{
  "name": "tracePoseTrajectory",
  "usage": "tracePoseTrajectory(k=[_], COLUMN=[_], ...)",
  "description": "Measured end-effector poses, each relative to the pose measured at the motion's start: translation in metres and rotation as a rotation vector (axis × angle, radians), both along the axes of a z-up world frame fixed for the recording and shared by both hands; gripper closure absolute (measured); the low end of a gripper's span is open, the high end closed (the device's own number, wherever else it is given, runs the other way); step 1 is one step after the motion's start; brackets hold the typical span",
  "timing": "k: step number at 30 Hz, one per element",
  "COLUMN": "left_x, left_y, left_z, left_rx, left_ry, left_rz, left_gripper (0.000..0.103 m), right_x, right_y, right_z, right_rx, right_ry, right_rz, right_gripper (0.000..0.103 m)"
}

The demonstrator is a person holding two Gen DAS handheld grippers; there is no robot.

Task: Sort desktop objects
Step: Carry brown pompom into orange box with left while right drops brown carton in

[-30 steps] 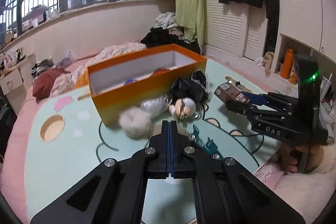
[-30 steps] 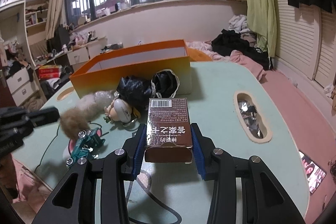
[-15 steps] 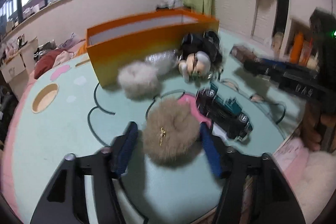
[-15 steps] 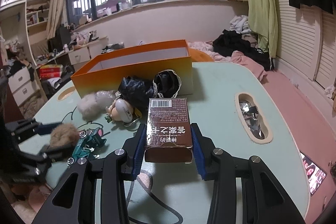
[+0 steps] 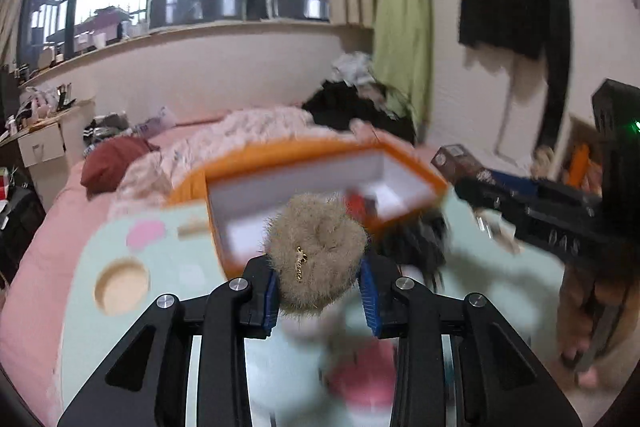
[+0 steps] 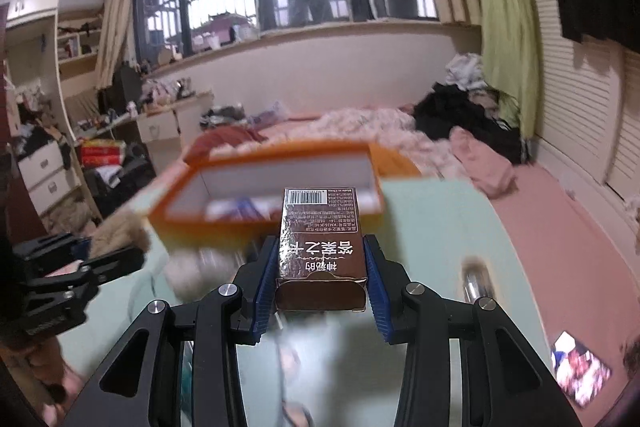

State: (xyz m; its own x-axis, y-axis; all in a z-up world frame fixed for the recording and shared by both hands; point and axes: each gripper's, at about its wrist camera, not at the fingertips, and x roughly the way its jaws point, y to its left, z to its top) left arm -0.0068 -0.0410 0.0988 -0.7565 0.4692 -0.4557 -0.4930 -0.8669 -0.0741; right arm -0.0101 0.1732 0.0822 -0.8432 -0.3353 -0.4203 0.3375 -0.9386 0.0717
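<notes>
My left gripper (image 5: 320, 291) is shut on a tan fluffy pompom (image 5: 316, 255) with a small gold charm, held up above the mint-green table (image 5: 132, 267). The blue pads press its sides. Behind it stands the orange box (image 5: 312, 163) with a white inside and a few items in it. My right gripper (image 6: 322, 279) is shut on a brown carton (image 6: 322, 247) with a barcode, lifted in front of the same orange box (image 6: 272, 155). Each gripper shows in the other's view: the right gripper (image 5: 472, 179) with the carton at right, the left gripper (image 6: 136, 255) with the pompom at left.
Blurred items lie on the table below the box: a white pompom (image 6: 188, 273) and black fabric (image 5: 416, 247). A round cutout (image 5: 122, 285) is in the table's left part. A bed with clothes (image 6: 380, 123) lies behind. A hand (image 5: 580, 291) shows at right.
The left gripper went from shut and empty to closed on the tan pompom and raised it off the table toward the box. The right gripper lifted the carton upward.
</notes>
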Motion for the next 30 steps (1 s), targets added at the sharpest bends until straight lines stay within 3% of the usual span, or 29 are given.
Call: tracePoseTrajectory(k=[4, 5, 6, 8, 10, 13, 16, 19, 20, 22, 23, 27, 30], left_x=[-0.059, -0.075, -0.088, -0.102, -0.103, -0.099, -0.090, -0.072, -0.064, -0.047, -0.038, 0.000, 0.018], left_y=[0.013, 0.016, 0.019, 0.021, 0.020, 0.019, 0.017, 0.012, 0.011, 0.007, 0.006, 0.001, -0.006], left_z=[0.009, 0.005, -0.002, -0.016, -0.027, -0.033, -0.025, -0.005, 0.000, 0.007, 0.006, -0.016, -0.045], left_rx=[0.023, 0.024, 0.008, -0.033, -0.038, -0.047, -0.035, 0.018, 0.027, 0.028, 0.017, -0.098, -0.133], left_ry=[-0.055, -0.084, -0.128, -0.184, -0.185, -0.170, -0.142, -0.095, -0.089, -0.090, -0.093, -0.118, -0.210], left_rz=[0.054, 0.073, 0.092, 0.164, 0.161, 0.132, 0.136, 0.115, 0.104, 0.081, 0.070, 0.054, 0.057], left_gripper=[0.068, 0.064, 0.050, 0.047, 0.047, 0.035, 0.033, 0.032, 0.030, 0.021, 0.021, 0.020, 0.021], right_x=[-0.052, -0.065, -0.080, -0.096, -0.112, -0.124, -0.115, -0.094, -0.088, -0.068, -0.058, -0.023, 0.004], right_y=[-0.029, -0.037, -0.047, -0.056, -0.057, -0.051, -0.054, -0.044, -0.041, -0.030, -0.025, -0.008, 0.002], right_z=[0.021, 0.021, 0.018, 0.009, -0.009, -0.028, -0.025, -0.009, -0.006, 0.002, 0.004, -0.009, -0.030], right_rx=[-0.017, -0.008, 0.020, 0.074, 0.109, 0.095, 0.170, 0.121, 0.109, 0.083, 0.076, 0.085, 0.115], right_ry=[-0.054, -0.072, -0.097, -0.110, -0.159, -0.246, -0.184, -0.111, -0.092, -0.051, -0.042, -0.112, -0.173], right_rz=[0.049, 0.049, 0.048, 0.002, -0.056, -0.039, -0.055, -0.070, -0.079, -0.097, -0.091, -0.034, -0.037], right_gripper=[0.063, 0.063, 0.063, 0.060, 0.038, 0.029, 0.027, 0.025, 0.021, 0.003, 0.000, 0.000, 0.000])
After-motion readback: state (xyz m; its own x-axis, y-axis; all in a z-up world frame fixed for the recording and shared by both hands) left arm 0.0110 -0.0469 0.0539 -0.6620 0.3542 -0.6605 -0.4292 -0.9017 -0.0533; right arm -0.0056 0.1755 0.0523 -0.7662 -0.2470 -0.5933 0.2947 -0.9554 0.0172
